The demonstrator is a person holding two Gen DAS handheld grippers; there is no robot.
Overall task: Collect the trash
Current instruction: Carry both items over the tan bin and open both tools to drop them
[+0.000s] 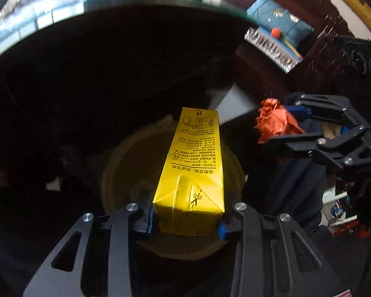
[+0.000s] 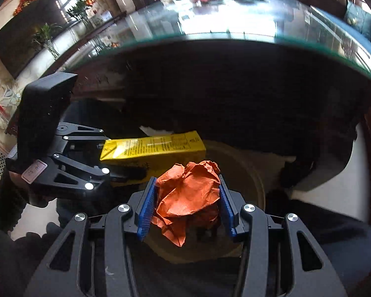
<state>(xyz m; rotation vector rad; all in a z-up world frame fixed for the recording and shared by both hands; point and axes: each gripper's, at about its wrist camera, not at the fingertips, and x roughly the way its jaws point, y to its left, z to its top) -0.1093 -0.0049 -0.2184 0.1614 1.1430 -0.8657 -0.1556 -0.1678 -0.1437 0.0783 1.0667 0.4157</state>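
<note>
The yellow cardboard drink carton sits in the middle of the left wrist view, squeezed at its near end between the blue pads of the left tool. It sticks out forward over a round tan bin that opens below it. The crumpled ball of orange paper fills the lower middle of the right wrist view, and the right tool grips it from both sides with its blue ribbed pads. The same tan bin shows dimly under the paper. In the right wrist view the left tool comes in from the left, holding the carton level, just behind the paper. In the left wrist view the right tool sits at the right with the orange paper. A glass-topped surface curves across the top of both views.
</note>
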